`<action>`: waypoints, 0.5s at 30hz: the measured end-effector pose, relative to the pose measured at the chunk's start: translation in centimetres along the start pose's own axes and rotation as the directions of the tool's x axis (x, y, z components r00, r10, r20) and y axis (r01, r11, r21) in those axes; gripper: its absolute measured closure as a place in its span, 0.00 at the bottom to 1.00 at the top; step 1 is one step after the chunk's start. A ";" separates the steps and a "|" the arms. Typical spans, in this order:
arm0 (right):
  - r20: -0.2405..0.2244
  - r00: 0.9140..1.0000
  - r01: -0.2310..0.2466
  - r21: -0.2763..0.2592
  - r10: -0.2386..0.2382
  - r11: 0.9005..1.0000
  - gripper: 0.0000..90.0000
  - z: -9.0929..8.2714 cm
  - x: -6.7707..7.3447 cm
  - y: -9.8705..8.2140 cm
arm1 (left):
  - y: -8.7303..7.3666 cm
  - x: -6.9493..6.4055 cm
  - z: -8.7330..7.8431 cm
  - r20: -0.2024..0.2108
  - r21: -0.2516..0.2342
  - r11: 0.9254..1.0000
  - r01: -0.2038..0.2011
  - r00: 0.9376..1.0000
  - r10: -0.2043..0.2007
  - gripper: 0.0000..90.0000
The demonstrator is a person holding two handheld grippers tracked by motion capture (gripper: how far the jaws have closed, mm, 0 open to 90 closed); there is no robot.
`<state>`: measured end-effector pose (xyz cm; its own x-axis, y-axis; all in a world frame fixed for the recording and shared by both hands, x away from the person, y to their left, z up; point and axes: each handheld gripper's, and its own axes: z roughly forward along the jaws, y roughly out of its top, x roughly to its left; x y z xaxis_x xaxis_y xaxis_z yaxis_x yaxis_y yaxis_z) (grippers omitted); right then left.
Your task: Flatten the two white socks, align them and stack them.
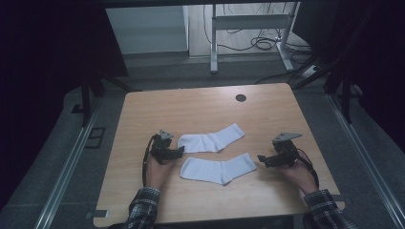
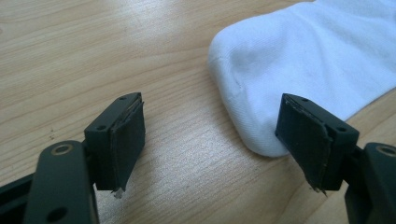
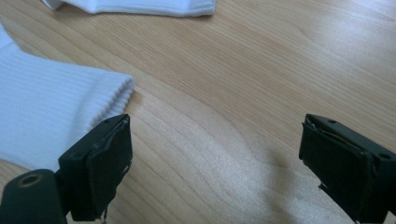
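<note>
Item: near sock (image 1: 218, 169), flat on worktop (image 1: 143, 112), far sock (image 1: 211, 140) just behind. My left gripper (image 1: 177, 151) and right gripper (image 1: 261, 159) flank it, jaws wide, empty, ready to pinch each end.

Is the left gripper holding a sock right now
No, the left gripper has open jaws, with bare table between them beside the sock.

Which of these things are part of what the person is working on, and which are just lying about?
In the job:
- near sock
- far sock
- left gripper, fingers open by the far sock's toe
- right gripper, fingers open by the near sock's cuff

Just there:
- table and its round hole
- cables on the floor
</note>
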<state>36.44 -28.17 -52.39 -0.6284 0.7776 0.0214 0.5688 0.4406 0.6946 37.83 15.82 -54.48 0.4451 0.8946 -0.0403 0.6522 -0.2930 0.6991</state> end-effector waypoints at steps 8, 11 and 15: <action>-0.017 1.000 -0.001 -0.014 0.001 1.000 0.08 -0.4 0.3 1.4 | 0.0 0.0 0.0 -0.002 0.001 1.000 0.002 1.000 -0.002 0.27; -0.021 1.000 -0.007 -0.010 0.006 1.000 0.11 -0.3 0.3 2.0 | 0.0 -0.1 0.0 -0.003 0.001 1.000 0.004 1.000 -0.004 0.27; -0.016 1.000 -0.007 -0.017 0.007 1.000 0.14 -0.3 0.4 3.1 | 0.0 -0.1 0.0 -0.004 0.001 1.000 0.004 1.000 -0.004 0.27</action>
<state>37.85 -26.65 -50.03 -0.6331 0.7732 0.0377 0.5641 0.4275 0.7064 37.81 15.76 -54.47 0.4400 0.8971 -0.0408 0.6548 -0.2894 0.6982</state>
